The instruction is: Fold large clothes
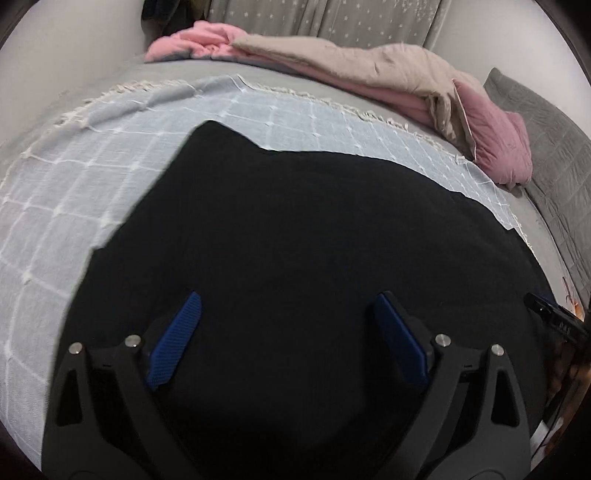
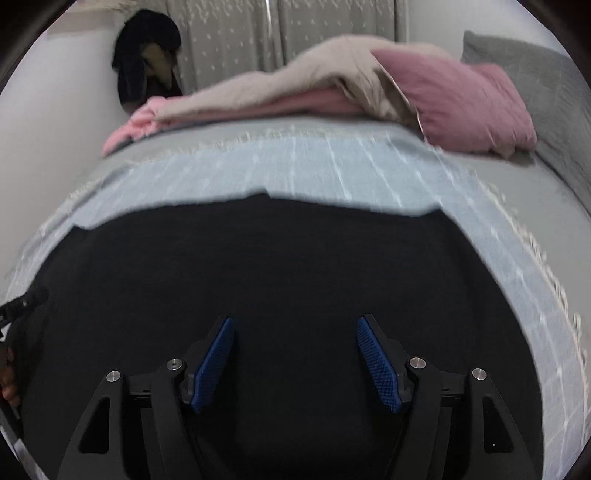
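The left tongs [image 1: 288, 325] stand wide apart, their blue ribbed pads [image 1: 175, 339] clear of any cloth, with nothing caught between them. The right tongs [image 2: 295, 350] are likewise parted, a little less widely, and hold nothing; their blue pads [image 2: 214, 365] hang above the fabric. Both point down at a large black garment [image 1: 295, 229] that lies spread flat on the bed, filling the lower half of each view. Its far edge runs unevenly, with a raised corner toward the left in the left wrist view. Whether the pad tips touch the cloth is hard to judge, since black meets black there. Under the garment lies a pale blue throw [image 1: 74, 184] with a white grid pattern and a fringed edge, spread over a grey bed sheet [image 1: 177, 72]. Beyond it, along the far side of the bed, a beige duvet [image 1: 351, 62] is heaped over pink bedding [image 1: 207, 38], and a mauve pillow [image 1: 495, 136] rests at the right end beside a grey quilted cushion [image 1: 546, 122]. Star-patterned grey curtains [image 1: 314, 18] hang behind. In the right wrist view, dark clothes [image 2: 147, 48] hang by the wall at the left.
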### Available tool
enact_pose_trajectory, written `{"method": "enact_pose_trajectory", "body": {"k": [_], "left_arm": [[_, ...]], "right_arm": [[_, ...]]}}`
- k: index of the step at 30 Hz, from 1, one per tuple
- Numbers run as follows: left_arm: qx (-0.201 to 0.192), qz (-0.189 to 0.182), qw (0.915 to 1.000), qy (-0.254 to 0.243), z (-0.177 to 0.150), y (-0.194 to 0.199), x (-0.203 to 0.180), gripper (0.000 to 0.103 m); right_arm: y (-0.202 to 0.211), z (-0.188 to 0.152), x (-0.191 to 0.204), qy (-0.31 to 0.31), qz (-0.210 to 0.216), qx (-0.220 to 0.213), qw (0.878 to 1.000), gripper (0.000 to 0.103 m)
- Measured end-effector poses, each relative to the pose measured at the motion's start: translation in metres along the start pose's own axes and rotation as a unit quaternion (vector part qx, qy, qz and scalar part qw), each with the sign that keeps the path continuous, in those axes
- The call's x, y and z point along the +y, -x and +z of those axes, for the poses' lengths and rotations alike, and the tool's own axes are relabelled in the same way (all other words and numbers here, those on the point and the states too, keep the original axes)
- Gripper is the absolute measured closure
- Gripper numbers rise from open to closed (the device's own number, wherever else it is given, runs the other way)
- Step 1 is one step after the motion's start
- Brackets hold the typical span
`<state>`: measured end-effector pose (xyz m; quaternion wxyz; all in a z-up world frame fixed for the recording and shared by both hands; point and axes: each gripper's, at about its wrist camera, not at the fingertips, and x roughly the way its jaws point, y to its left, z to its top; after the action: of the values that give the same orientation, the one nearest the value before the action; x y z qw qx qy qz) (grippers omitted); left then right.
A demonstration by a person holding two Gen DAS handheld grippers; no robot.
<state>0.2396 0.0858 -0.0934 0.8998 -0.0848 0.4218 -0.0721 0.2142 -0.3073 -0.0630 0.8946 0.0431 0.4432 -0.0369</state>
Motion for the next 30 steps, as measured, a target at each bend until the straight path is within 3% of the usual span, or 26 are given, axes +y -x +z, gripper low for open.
{"method": "enact_pose_trajectory", "body": {"k": [2,4,6,7,8,12,15,19,22,30], "left_arm": [[0.006,0.054,0.9985,0.003,-0.005,0.014,0.022,0.008],[0.012,0.08,0.9967,0.011,-0.009,0.025,0.042,0.008],[0.026,0.122,0.991,0.047,-0.014,0.035,0.064,0.008],[0.026,0.112,0.9906,0.075,-0.018,0.046,0.076,0.008],[0.022,0.101,0.9902,0.094,-0.021,0.056,0.082,0.008],[0.005,0.043,0.9853,0.165,-0.035,0.106,0.09,0.007],[0.002,0.004,0.9811,0.193,-0.05,0.127,0.088,0.001],[0.061,-0.024,0.9699,0.234,-0.068,0.123,0.086,0.001],[0.069,-0.045,0.9588,0.272,-0.084,0.126,0.089,0.001],[0.096,-0.113,0.9451,0.291,-0.11,0.107,0.072,0.001]], "right_arm": [[0.006,-0.017,-0.046,-0.054,-0.016,0.003,0.998,0.033],[0.018,-0.029,-0.083,-0.103,-0.029,-0.003,0.994,0.033],[0.033,-0.042,-0.115,-0.139,-0.085,-0.002,0.987,0.033],[0.039,-0.048,-0.124,-0.156,-0.122,0.008,0.98,0.033],[0.047,-0.055,-0.135,-0.18,-0.127,0.009,0.975,0.033],[0.086,-0.071,-0.144,-0.233,-0.064,-0.013,0.97,0.033],[0.115,-0.073,-0.126,-0.215,-0.056,-0.034,0.975,0.032],[0.137,-0.069,-0.095,-0.182,-0.058,-0.037,0.981,0.029],[0.149,-0.067,-0.07,-0.15,-0.052,-0.039,0.987,0.029],[0.153,-0.066,-0.009,-0.066,-0.055,-0.037,0.996,0.028]]}}
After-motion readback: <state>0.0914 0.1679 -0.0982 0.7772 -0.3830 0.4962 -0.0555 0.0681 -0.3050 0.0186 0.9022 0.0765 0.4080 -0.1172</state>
